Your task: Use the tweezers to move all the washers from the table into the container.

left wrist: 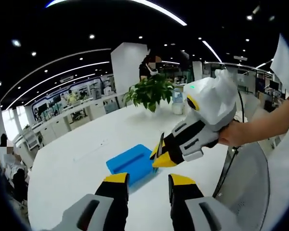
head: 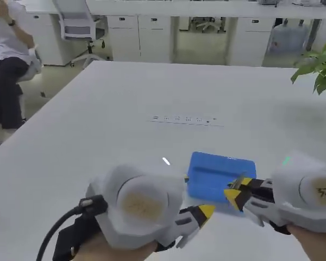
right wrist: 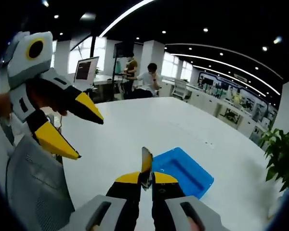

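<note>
- White, broad table (head: pixel 152 92) stood in an open office, with pale cabinets, a grey swivel chair (head: pixel 79 24) and a leafy green potted plant (head: pixel 320 68) beyond it.
- Shallow blue rectangular plastic container (head: pixel 206 163) lay on the table, just ahead of both grippers.
- Right gripper (right wrist: pixel 145 179) had its yellow-tipped jaws pressed together on thin metal tweezers (right wrist: pixel 146 161), which pointed forward beside the container's near edge.
- Left gripper (left wrist: pixel 149 182) had its jaws spread apart with nothing between them, near the container.

Shallow blue container (head: pixel 217 169) lying flat, thin metal tweezers (right wrist: pixel 146 161) upright in right claw (right wrist: pixel 147 179)
</note>
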A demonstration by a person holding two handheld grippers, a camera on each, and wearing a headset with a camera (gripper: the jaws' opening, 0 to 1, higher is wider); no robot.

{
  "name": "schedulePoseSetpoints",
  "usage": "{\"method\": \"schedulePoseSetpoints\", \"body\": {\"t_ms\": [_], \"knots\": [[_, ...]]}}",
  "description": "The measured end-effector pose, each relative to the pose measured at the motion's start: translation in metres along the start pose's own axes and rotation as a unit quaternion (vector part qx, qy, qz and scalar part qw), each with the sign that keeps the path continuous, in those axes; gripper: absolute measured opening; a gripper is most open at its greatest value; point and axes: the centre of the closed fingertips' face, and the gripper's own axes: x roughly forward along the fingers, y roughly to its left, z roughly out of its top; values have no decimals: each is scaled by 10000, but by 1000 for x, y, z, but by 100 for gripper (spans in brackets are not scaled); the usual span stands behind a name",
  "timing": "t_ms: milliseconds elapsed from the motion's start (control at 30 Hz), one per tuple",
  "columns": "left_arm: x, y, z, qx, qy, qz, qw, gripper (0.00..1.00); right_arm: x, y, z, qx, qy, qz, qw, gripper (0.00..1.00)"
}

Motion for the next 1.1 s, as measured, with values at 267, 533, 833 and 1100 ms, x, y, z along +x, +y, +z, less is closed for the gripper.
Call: {"method": "schedulePoseSetpoints", "body": {"t_ms": [267,533,833,1100], "knots": [[9,-21,5,307,13,-421,9986,16,-2,30,-22,-454,352,149,9982,4],[18,-49,-7,539,123,-899,9944,6,0,43,-43,-734,678,194,9948,4],[32,-63,-26,1112,328,-1390,9835,0,-1,41,-65,-1227,1081,145,9864,4],[50,-64,-65,1318,733,-1767,9726,0,9,37,-105,-1336,1516,125,9793,6]]}}
